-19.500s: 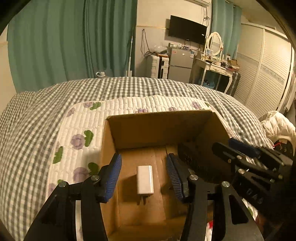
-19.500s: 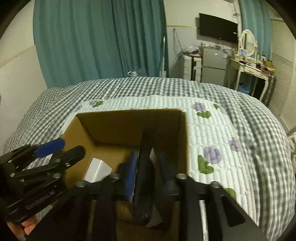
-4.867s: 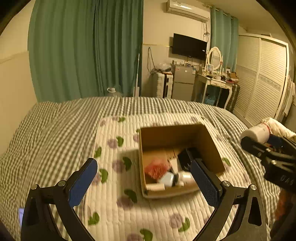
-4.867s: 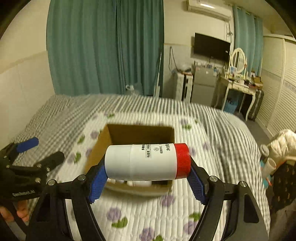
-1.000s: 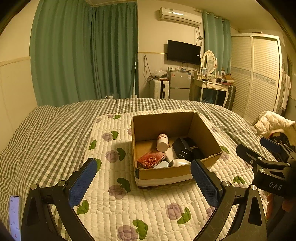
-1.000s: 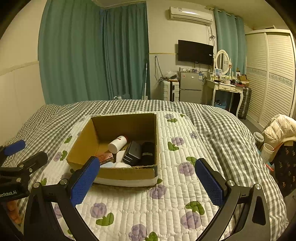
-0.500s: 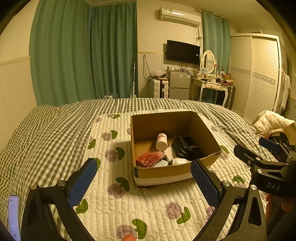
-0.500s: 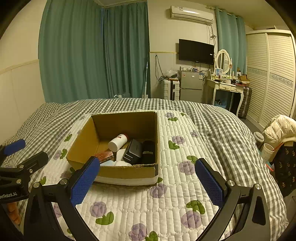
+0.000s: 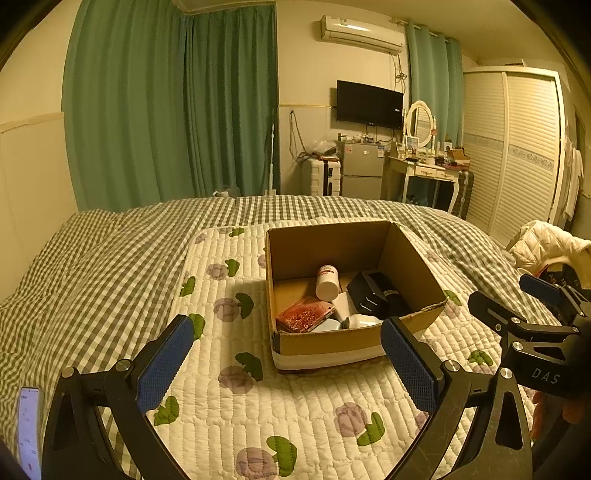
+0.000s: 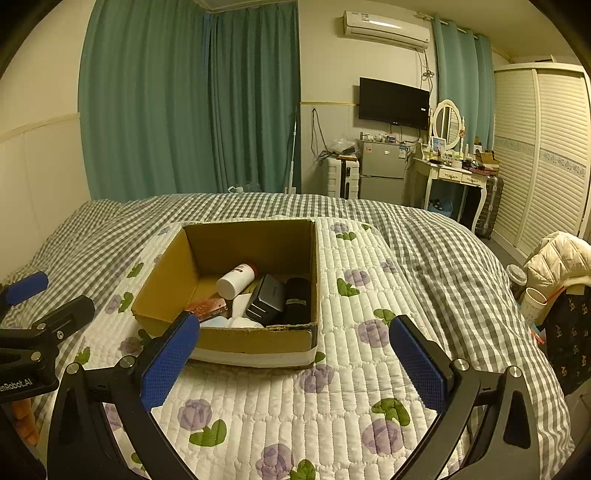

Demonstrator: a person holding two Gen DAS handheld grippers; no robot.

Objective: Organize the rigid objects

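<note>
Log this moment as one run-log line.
left gripper: open, empty | right gripper: open, empty | cardboard box: on quilt, holds white bottle

An open cardboard box [image 9: 325,347] sits on the bed; inside lie a white bottle [image 9: 327,283] (red cap, on its side), a black case [image 10: 266,300] and a pink patterned case [image 9: 305,314].

Bed [image 9: 110,266] carried grey-checked cover; white floral quilted mat [image 9: 229,398] lay over it. Green curtains [image 9: 170,110] hung closed behind. Air conditioner [image 9: 362,33] sat high on wall, black television [image 9: 369,103] below. Small fridge [image 10: 382,173], white suitcase [image 9: 320,177], dressing table with oval mirror [image 10: 448,123] stood beyond bed. Louvred wardrobe [image 9: 517,147] stood at right. Phone [image 9: 27,424] lay at lower-left edge.
</note>
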